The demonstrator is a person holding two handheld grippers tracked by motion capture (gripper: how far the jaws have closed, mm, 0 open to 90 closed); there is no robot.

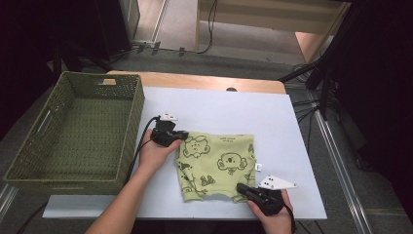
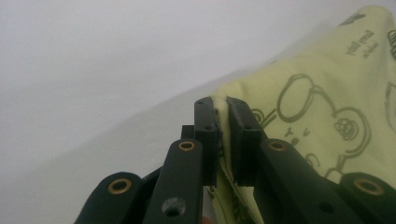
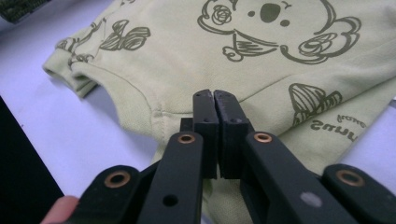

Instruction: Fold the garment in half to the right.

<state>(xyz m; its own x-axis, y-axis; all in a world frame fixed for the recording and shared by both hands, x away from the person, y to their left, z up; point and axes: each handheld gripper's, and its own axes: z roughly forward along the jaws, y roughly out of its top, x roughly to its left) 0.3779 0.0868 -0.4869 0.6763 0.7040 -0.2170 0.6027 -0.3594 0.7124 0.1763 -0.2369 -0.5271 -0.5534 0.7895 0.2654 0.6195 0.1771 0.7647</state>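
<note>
Pale worktop [image 1: 292,146], broad and flat under both tongs. Green woven basket [image 1: 73,131] on its edge, just beyond the left tongs, on the side away from the right tongs. Yellow-green shirt [image 1: 216,165] with dark bear prints, folded flat on the worktop and stretched between the two tongs. Left tongs [image 1: 179,136] at the shirt's far corner nearest the basket, gripped in a hand [image 1: 153,153]; jaws drawn narrow, a fold of shirt edge pinched between the pads [image 2: 240,116]. Right tongs [image 1: 239,187] at the near corner on the opposite side, jaws pressed together over the shirt's hem [image 3: 154,112], cloth caught beneath them. Small white tag [image 1: 258,167] at the shirt's side edge, a little beyond the right tongs.
</note>
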